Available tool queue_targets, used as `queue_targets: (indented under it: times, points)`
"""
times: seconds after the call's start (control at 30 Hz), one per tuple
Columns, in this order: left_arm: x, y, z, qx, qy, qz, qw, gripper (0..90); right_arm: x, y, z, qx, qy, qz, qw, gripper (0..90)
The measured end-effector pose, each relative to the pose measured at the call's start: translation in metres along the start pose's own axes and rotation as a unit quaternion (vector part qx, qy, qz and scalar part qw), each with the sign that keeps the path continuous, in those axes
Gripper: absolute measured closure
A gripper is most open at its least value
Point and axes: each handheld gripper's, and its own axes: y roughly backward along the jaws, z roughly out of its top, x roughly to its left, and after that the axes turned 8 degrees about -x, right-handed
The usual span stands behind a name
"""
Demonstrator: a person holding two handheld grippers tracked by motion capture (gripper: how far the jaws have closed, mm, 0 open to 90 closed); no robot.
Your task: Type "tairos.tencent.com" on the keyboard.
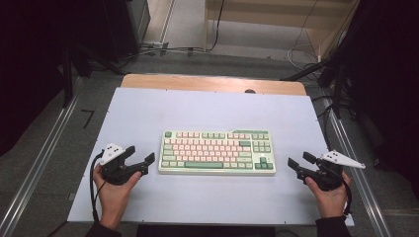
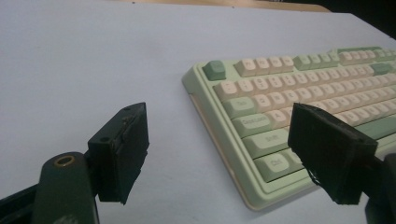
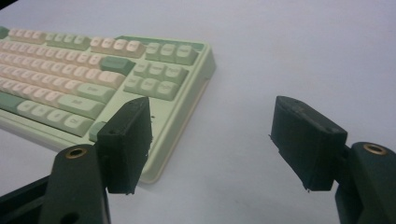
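Observation:
A pale green keyboard (image 1: 217, 152) with pink and green keys lies in the middle of the white mat (image 1: 207, 113). My left gripper (image 1: 140, 154) is held just left of the keyboard's near-left corner, open, with nothing between its jaws. In the left gripper view the left gripper (image 2: 233, 149) frames the keyboard's left end (image 2: 280, 107). My right gripper (image 1: 301, 160) hovers to the right of the keyboard's near-right corner, also open and holding nothing. The right gripper view has the right gripper (image 3: 219, 144) beside the keyboard's right end (image 3: 116, 79).
The mat covers a wooden table (image 1: 212, 82) whose far edge shows bare wood. Metal rails (image 1: 44, 158) run along both sides of the table. Cables (image 1: 301, 54) lie on the floor beyond it.

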Motion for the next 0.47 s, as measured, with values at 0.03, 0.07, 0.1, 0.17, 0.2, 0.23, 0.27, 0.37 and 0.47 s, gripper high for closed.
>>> queue_targets:
  times: [0.03,0.07,0.1,0.17,0.2,0.23,0.27,0.37,0.47]
  points:
    - [0.002,0.001,0.000,0.001,0.001,0.003,1.0000,20.7,-0.002,0.002,-0.001,0.000,-0.001,-0.004,1.0000,27.1]
    - [0.004,0.002,-0.001,0.003,0.003,0.006,1.0000,20.7,-0.004,0.004,-0.002,0.001,-0.002,-0.009,1.0000,27.2]
    - [0.005,0.002,-0.001,0.005,0.005,0.010,0.9999,20.7,-0.007,0.006,-0.003,0.001,-0.005,-0.012,0.9999,27.3]
    - [0.009,0.004,-0.002,0.008,0.009,0.015,0.9998,20.8,-0.011,0.009,-0.005,0.003,-0.009,-0.019,0.9998,27.3]
    - [0.010,0.004,-0.003,0.010,0.013,0.016,0.9997,20.7,-0.013,0.011,-0.007,0.006,-0.012,-0.023,0.9996,27.3]
    - [0.012,0.005,-0.004,0.014,0.014,0.018,0.9996,20.8,-0.015,0.012,-0.008,0.007,-0.011,-0.028,0.9995,27.2]
    - [0.014,0.006,-0.005,0.016,0.015,0.022,0.9995,20.7,-0.016,0.014,-0.009,0.008,-0.012,-0.032,0.9994,27.2]
    - [0.019,0.007,-0.008,0.029,0.020,0.032,0.9989,20.7,-0.020,0.017,-0.010,0.007,-0.017,-0.042,0.9989,26.8]
    - [0.023,0.007,-0.010,0.041,0.023,0.045,0.9979,20.7,-0.023,0.018,-0.011,0.006,-0.024,-0.051,0.9984,25.7]
